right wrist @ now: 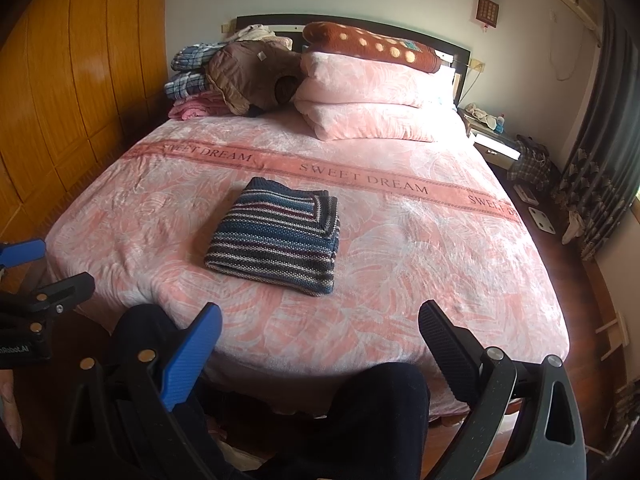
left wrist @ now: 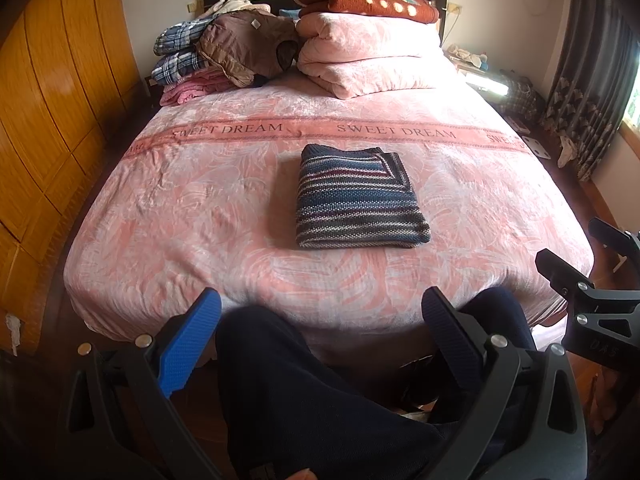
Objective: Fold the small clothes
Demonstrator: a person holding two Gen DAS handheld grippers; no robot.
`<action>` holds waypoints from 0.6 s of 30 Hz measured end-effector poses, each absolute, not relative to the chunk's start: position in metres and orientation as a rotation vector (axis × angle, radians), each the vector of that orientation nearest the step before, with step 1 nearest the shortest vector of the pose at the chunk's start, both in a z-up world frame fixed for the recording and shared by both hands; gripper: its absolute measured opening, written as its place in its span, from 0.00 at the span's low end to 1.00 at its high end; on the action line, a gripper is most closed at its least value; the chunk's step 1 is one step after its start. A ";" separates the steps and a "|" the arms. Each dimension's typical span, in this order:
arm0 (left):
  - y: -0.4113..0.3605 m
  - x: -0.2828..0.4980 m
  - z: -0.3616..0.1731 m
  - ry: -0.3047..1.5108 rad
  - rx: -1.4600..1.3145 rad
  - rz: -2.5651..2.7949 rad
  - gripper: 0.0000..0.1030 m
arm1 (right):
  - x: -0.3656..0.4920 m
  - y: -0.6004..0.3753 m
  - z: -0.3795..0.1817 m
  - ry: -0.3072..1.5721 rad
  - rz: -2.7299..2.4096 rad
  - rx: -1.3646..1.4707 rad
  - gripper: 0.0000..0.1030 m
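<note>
Left wrist view: the wardrobe (left wrist: 52, 120) stands left of the bed (left wrist: 200, 208). The clothes pile (left wrist: 224, 52) sits at the bed's head on the left side, and the quilt (left wrist: 360, 56) lies folded at the head on the right side, with a spotted blanket (left wrist: 360, 0) on top of it. The sweater (left wrist: 358, 196), striped and folded into a compact rectangle, lies flat near the middle of the bed, below the lettered band. The left gripper (left wrist: 320, 320) is held off the foot of the bed, over the person's dark-trousered legs (left wrist: 304, 392). Its jaws stand wide apart and hold nothing. The right gripper (left wrist: 592, 280) shows at the right edge, beside the bed's foot corner; how far it is open cannot be told from here.

Right wrist view: the left gripper (right wrist: 40, 280) appears at the left edge, off the bed's (right wrist: 420, 260) foot corner. The sweater (right wrist: 278, 236) lies left of the bed's centre, well apart from both grippers. The right gripper (right wrist: 320, 328) is held off the foot of the bed, jaws spread wide and empty. The nightstand (right wrist: 494, 148) stands right of the bed's head.
</note>
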State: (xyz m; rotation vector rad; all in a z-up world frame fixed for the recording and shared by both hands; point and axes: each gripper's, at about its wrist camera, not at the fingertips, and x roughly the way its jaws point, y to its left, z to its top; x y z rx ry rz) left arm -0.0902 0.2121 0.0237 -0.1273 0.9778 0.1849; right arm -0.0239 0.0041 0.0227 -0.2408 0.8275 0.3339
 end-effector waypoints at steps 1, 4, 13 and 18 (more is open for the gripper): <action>0.212 -0.089 0.024 0.977 -0.128 0.186 0.97 | -0.024 0.004 0.023 0.824 0.334 -0.241 0.96; 0.212 -0.090 0.022 0.977 -0.127 0.186 0.97 | -0.025 0.004 0.023 0.814 0.342 -0.234 0.96; 0.213 -0.089 0.021 0.980 -0.128 0.189 0.97 | -0.023 0.003 0.022 0.816 0.347 -0.231 0.96; 0.215 -0.087 0.016 0.985 -0.125 0.192 0.97 | -0.018 0.006 0.019 0.823 0.344 -0.231 0.96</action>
